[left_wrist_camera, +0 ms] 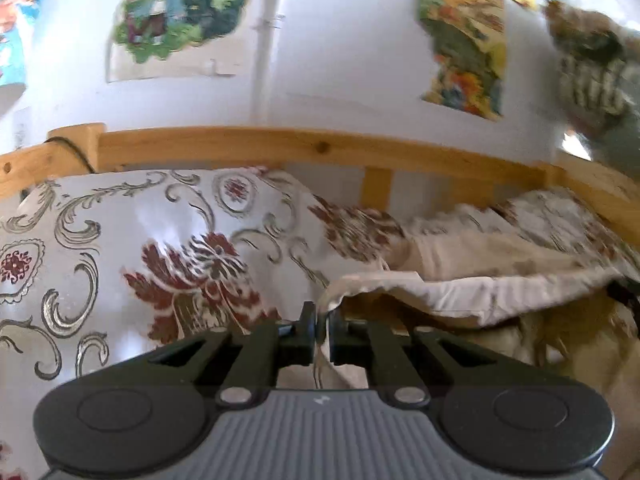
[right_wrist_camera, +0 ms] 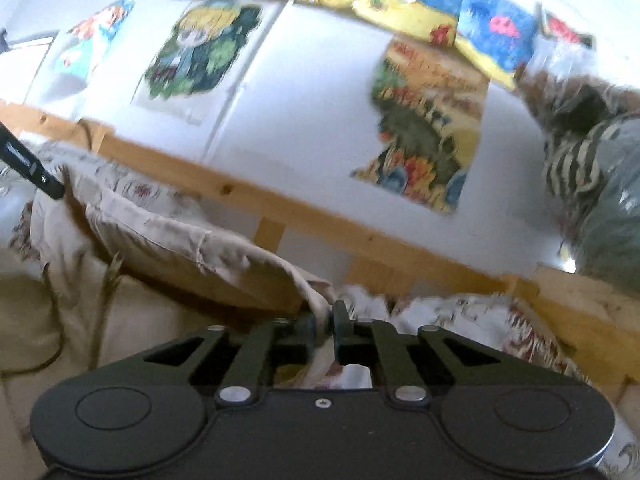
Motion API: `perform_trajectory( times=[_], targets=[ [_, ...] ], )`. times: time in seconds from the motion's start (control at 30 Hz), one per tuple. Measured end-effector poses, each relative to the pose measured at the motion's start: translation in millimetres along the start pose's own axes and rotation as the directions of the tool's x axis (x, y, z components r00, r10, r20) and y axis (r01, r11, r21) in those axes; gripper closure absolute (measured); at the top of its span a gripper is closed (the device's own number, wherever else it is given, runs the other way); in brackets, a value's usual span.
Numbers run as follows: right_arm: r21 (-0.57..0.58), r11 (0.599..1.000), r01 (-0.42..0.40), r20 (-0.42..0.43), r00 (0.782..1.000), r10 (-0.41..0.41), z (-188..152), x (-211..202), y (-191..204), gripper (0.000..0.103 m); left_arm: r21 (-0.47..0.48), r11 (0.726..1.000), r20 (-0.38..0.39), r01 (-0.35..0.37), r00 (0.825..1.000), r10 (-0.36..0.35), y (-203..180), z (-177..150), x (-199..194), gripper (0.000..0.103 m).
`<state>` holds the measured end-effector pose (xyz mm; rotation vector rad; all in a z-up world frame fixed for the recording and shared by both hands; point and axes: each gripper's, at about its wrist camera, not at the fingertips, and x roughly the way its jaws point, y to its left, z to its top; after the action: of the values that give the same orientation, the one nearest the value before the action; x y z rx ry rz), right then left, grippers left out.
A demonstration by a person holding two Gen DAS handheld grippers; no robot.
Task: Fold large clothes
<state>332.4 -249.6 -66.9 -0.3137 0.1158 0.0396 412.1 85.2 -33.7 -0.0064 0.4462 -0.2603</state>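
White wall (left_wrist_camera: 340,60) with colourful cartoon posters (left_wrist_camera: 180,12) rises behind a pale wooden bed rail (left_wrist_camera: 280,148) in the left wrist view. Below the rail lies a glossy cream bedcover with grey scrolls and red flowers (left_wrist_camera: 120,248). A large beige cloth garment (left_wrist_camera: 460,284) stretches rightward above it, its edge raised. The left gripper (left_wrist_camera: 322,324) points at the wall, its black fingers pressed together on the garment's corner.

From the right wrist view, tilted and blurred, the same wall (right_wrist_camera: 320,120), rail (right_wrist_camera: 240,196) and posters (right_wrist_camera: 428,128) show, with a striped bundle (right_wrist_camera: 580,152) at the right. The garment (right_wrist_camera: 180,248) sags leftward. The right gripper (right_wrist_camera: 324,328) pinches its edge.
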Motion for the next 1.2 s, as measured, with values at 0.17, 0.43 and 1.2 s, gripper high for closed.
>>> perform_trajectory(
  times=[0.17, 0.43, 1.2],
  targets=[
    [0.082, 0.995, -0.064, -0.128, 0.989, 0.074, -9, -10, -13, 0.091, 0.111, 0.992, -0.049, 0.051, 0.998, -0.045, -9, -19, -18, 0.099],
    [0.17, 0.974, -0.153, -0.069, 0.984, 0.167, 41, -2, -55, 0.033, 0.003, 0.997, -0.033, 0.072, 0.997, -0.072, -9, -18, -26, 0.066],
    [0.221, 0.873, -0.434, -0.358, 0.797, 0.487, 112, 159, 2, 0.091, -0.071, 0.997, -0.259, -0.014, 0.966, -0.004, -19, -7, 46, 0.089]
  ],
)
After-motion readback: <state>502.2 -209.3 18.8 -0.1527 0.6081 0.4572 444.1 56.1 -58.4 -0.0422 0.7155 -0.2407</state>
